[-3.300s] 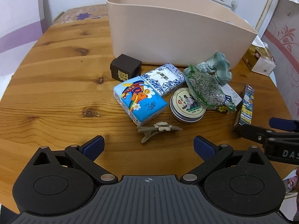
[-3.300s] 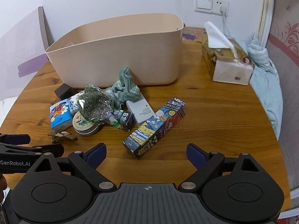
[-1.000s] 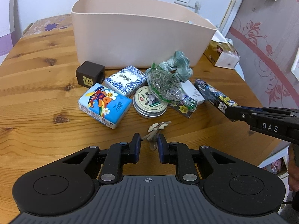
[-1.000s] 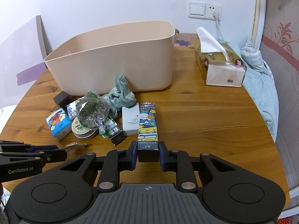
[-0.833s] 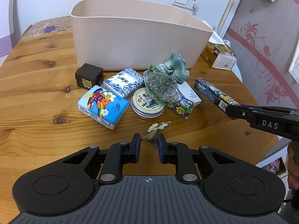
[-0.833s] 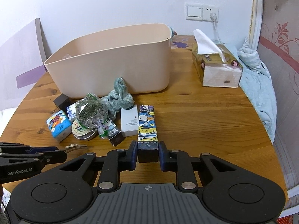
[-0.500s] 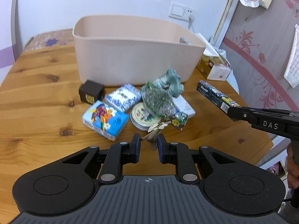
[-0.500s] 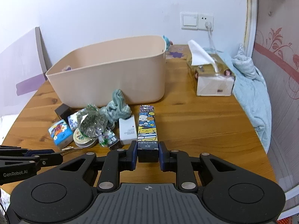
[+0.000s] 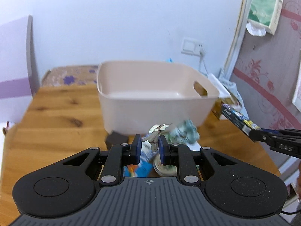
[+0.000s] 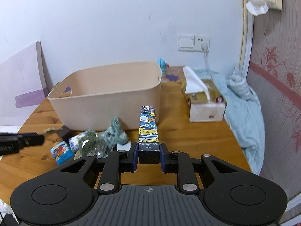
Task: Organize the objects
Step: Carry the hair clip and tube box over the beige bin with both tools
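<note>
Both lifted off table, left hand-held gripper [image 9: 148, 146] clamps hair clip [image 9: 157, 133], right hand-held gripper [image 10: 148, 156] clamps pen box [image 10: 148, 128]

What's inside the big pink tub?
From the left wrist view, the tub looks empty: bare floor and a handle hole. Its near wall hides the front strip of the floor, so something small could sit there unseen.

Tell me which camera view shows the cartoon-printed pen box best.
The right wrist view: the cartoon-printed pen box runs straight out from the right tool that grips it, printed face fully readable. The left wrist view catches it only at the right edge, blurred and slanted.
</note>
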A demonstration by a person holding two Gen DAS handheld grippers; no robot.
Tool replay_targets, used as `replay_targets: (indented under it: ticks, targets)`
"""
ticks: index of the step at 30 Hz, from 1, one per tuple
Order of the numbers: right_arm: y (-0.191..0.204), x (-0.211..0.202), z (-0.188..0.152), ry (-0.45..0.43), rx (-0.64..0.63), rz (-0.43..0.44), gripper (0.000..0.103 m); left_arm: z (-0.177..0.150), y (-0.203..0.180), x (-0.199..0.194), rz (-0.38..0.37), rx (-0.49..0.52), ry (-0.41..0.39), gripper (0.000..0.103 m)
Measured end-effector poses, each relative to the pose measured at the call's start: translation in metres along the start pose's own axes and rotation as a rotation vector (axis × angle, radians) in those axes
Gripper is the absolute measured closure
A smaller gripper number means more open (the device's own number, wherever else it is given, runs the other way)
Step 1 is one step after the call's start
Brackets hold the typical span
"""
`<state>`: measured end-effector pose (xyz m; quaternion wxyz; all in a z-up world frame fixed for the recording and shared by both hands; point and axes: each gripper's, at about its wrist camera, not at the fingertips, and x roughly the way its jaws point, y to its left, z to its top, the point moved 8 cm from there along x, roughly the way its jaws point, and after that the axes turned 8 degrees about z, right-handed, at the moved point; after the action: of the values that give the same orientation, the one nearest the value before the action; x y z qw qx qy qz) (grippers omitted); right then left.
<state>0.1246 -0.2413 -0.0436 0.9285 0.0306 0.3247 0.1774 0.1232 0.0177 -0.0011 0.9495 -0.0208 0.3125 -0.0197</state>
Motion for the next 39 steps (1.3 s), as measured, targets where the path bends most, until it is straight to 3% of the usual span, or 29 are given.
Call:
replay_targets:
  ticks: [10, 18, 26, 39]
  targets:
    - [0.009, -0.015, 0.049, -0.102, -0.053, 0.051, 0.080, 0.053, 0.009, 0.001, 0.051, 0.004, -0.117, 0.084]
    - [0.020, 0.006, 0.081, -0.130, -0.081, 0.072, 0.080, 0.092, 0.020, 0.025, 0.103, 0.011, -0.164, 0.084]
    - [0.026, 0.046, 0.098, -0.110, -0.090, 0.091, 0.080, 0.110, 0.027, 0.086, 0.144, 0.033, -0.090, 0.084]
    - [0.013, 0.101, 0.103, -0.019, -0.089, 0.064, 0.080, 0.086, 0.010, 0.152, 0.129, 0.090, 0.069, 0.084]
